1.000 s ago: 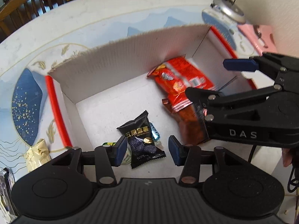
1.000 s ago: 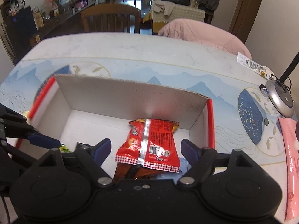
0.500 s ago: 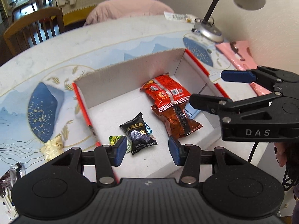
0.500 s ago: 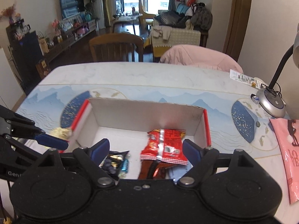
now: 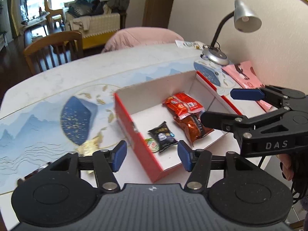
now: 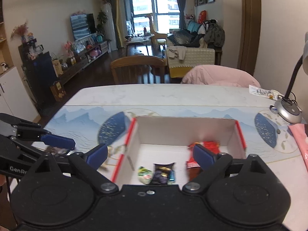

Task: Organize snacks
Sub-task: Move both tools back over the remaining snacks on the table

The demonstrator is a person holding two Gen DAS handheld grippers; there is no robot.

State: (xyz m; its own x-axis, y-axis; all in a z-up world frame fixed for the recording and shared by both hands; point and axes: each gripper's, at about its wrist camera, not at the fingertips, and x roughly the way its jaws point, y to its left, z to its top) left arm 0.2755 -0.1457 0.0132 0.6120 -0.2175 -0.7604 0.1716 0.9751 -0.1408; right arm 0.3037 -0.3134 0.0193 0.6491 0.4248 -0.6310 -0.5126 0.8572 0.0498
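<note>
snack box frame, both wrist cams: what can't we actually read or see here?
- Print on the black snack packet: too small and blurred in both views.
- Dark red packet: its far end is under the red packet in the left view; the right claw's finger covers most of it in the right view.
- Pale wrapper outside the box: motion-blurred, partly behind the left claw's finger.

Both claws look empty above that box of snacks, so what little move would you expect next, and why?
Probably the left gripper swings over to the pale wrapped snack lying on the table just outside the box. Its jaws are opening with nothing between them, and the other packets already lie inside the box.
</note>
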